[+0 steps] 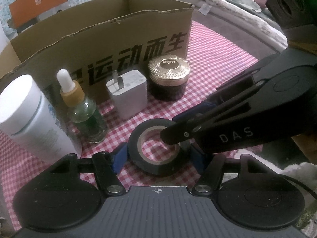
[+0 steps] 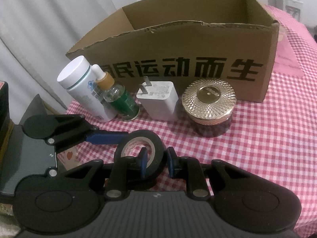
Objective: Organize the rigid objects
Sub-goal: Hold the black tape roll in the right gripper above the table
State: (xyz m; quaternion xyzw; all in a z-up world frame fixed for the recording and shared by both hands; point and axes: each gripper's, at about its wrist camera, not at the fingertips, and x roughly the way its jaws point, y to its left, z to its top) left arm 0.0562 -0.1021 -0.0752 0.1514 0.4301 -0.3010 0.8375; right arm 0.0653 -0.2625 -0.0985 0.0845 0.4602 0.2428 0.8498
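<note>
The right fingers [image 2: 155, 163] are nearly closed, pinching the wall of the black tape roll [image 2: 138, 154], one finger inside its hole and one outside. The left fingers [image 1: 158, 154], about half open, straddle the roll's outer sides; contact is unclear (likely steadying it). The roll lies on the checked counter [image 2: 257, 148], just in front of the white charger [image 2: 158, 103], with the cardboard box [image 2: 198, 39] behind, probably its destination

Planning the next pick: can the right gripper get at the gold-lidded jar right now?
Probably not yet. The right gripper is shut on the tape roll, so it is occupied. Otherwise the way looks free: only bare checked cloth lies between it and the gold-lidded jar.
</note>
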